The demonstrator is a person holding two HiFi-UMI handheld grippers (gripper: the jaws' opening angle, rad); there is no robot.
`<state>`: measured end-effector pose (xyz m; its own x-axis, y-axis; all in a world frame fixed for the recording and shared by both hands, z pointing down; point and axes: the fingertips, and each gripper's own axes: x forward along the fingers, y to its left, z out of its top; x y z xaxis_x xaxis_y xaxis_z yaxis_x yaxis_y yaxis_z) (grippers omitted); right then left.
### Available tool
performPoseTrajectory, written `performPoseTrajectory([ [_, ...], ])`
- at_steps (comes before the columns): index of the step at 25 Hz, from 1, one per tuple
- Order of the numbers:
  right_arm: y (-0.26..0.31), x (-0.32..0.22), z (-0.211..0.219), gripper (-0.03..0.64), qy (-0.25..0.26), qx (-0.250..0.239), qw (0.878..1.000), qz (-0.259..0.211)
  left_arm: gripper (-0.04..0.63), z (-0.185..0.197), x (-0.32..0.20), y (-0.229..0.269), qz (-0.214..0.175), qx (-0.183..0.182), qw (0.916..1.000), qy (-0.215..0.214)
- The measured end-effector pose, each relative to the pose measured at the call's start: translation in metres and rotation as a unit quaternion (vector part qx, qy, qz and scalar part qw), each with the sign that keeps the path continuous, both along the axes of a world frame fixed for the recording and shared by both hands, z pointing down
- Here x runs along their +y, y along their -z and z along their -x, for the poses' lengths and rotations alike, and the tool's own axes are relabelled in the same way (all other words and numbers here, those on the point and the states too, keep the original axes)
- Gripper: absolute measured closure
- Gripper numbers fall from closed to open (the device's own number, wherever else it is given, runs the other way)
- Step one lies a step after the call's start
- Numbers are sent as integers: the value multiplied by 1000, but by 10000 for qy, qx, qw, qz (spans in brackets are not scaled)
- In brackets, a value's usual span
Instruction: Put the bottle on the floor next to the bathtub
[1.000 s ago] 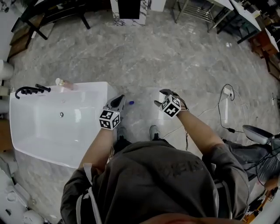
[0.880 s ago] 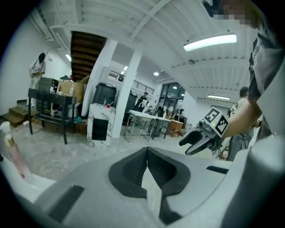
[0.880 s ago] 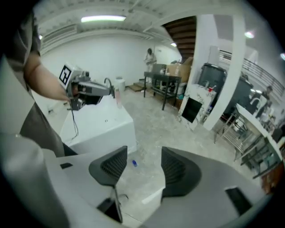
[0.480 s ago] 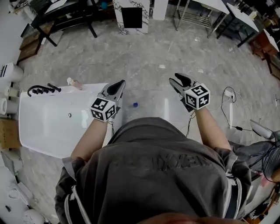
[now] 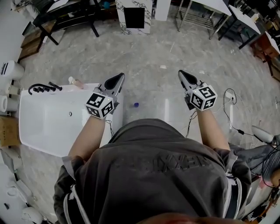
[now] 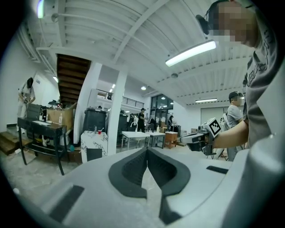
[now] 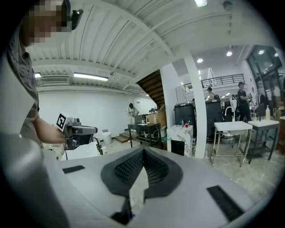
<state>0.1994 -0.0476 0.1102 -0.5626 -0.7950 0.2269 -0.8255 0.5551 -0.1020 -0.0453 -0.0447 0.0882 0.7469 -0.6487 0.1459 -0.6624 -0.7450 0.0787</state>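
The bottle shows from above as a small blue cap, standing on the grey floor just right of the white bathtub. Both grippers are held up well above it. My left gripper hovers over the tub's right corner, with its jaws shut and nothing between them. Further right, over bare floor, my right gripper is also shut and empty. Each gripper shows in the other's view, the right gripper and the left gripper.
A black faucet and a small pale bottle sit on the tub's far rim. Cables trail on the floor at the right. A marble pedestal, a black table and metal racks stand at the back.
The person has straightened up. Both grippers have risen and moved apart, away from the bottle. The right gripper's jaws went from open to shut. The bottle stays on the floor.
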Motion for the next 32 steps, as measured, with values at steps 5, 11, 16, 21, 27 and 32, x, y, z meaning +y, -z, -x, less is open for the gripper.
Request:
performPoseTrajectory([
  [5, -7, 6, 14, 624, 116, 79, 9998, 117, 589, 8, 1, -5, 69, 68, 9999, 34],
  [11, -8, 10, 26, 624, 212, 116, 9996, 130, 589, 16, 4, -7, 71, 124, 9999, 87],
  [16, -8, 12, 25, 624, 243, 157, 9995, 122, 589, 17, 7, -7, 84, 156, 9998, 121],
  [21, -9, 19, 24, 624, 246, 167, 9995, 146, 589, 20, 11, -4, 70, 179, 9997, 175],
  [27, -4, 20, 25, 624, 282, 215, 9993, 100, 589, 19, 12, 1, 54, 188, 9996, 179],
  [32, -4, 23, 29, 626, 339, 305, 9989, 110, 589, 19, 15, 2, 46, 196, 9997, 159],
])
